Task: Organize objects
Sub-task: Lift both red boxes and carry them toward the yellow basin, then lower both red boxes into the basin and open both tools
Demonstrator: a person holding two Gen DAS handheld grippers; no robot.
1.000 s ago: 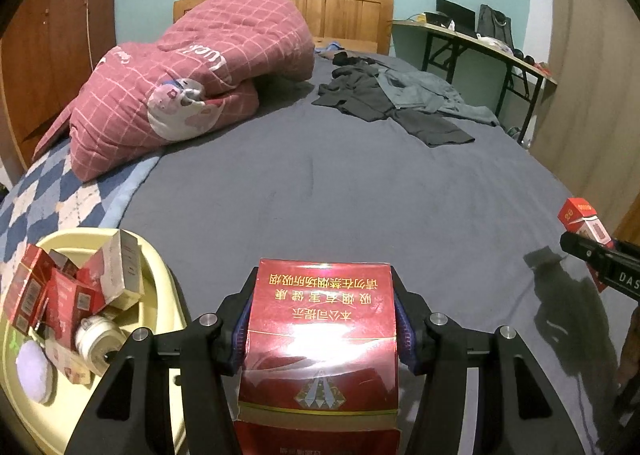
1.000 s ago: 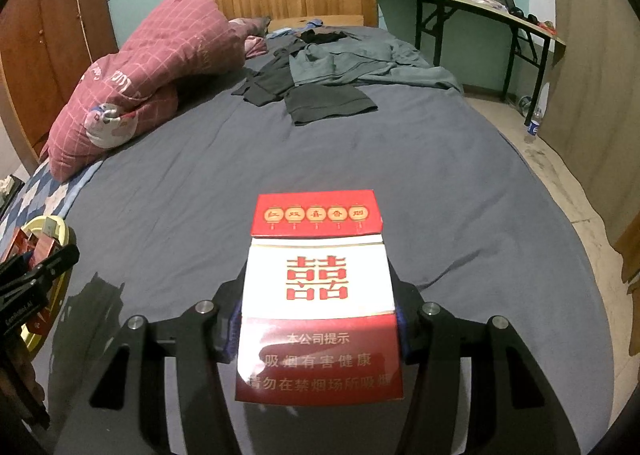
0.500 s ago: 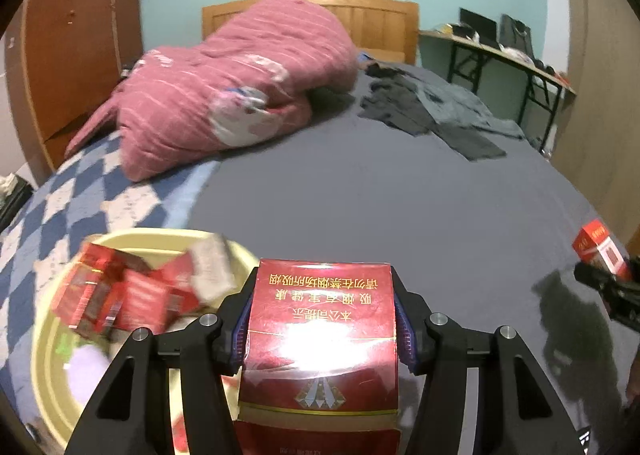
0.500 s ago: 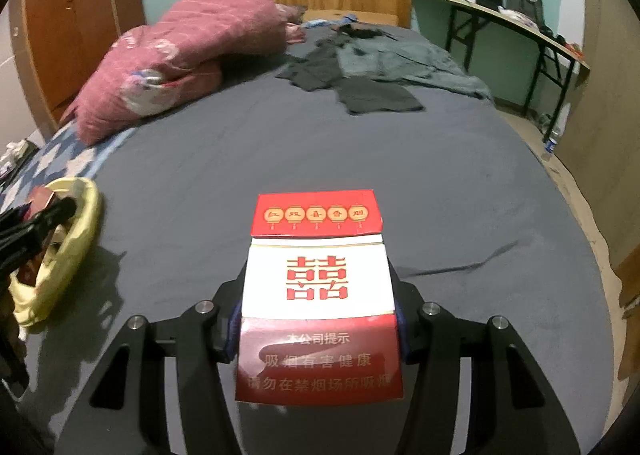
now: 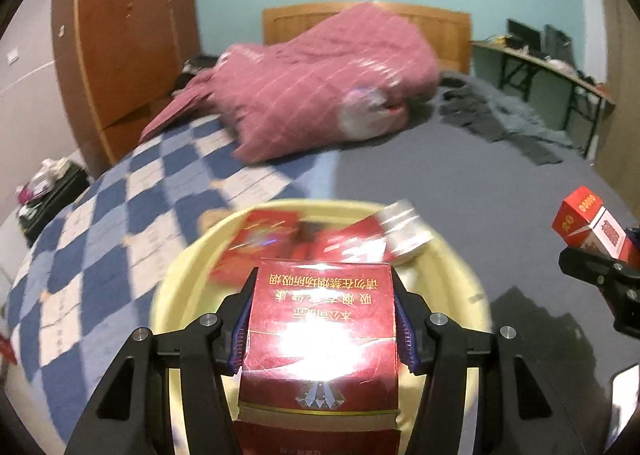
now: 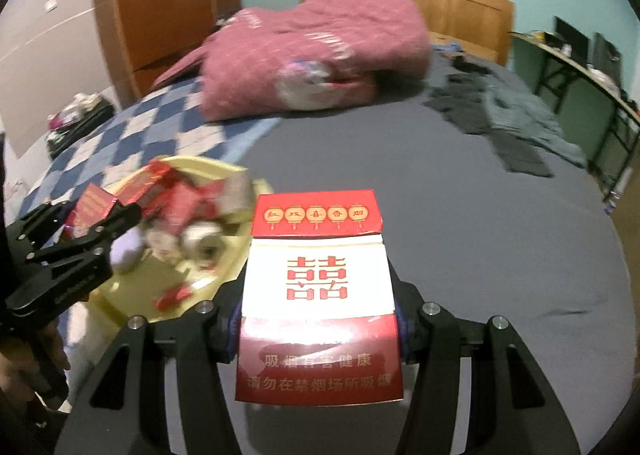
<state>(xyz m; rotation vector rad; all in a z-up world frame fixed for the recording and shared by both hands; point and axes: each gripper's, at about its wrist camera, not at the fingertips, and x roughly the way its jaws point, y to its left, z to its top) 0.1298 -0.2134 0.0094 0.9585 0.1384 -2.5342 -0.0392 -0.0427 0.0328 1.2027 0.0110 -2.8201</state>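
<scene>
My left gripper (image 5: 322, 319) is shut on a dark red cigarette box (image 5: 320, 339) and holds it over the near rim of a pale yellow basin (image 5: 180, 279) on the bed. The basin holds several red boxes and a small white jar, all blurred. My right gripper (image 6: 318, 319) is shut on a red and white cigarette box (image 6: 318, 283) above the grey sheet, just right of the basin (image 6: 224, 275). The right gripper and its box (image 5: 588, 221) show at the right edge of the left wrist view. The left gripper (image 6: 68, 259) shows at the left of the right wrist view.
A pink checked quilt (image 5: 320, 83) lies bunched at the bed's head. Dark clothes (image 5: 500, 123) lie at the far right of the grey sheet. A blue and white checked blanket (image 5: 120, 223) covers the left side. A wooden wardrobe (image 5: 120, 43) stands left, a desk (image 5: 552, 67) right.
Both grippers have swung left toward the basin with their boxes. The basin has gone from the left edge to straight under my left gripper, and now lies close beside my right gripper.
</scene>
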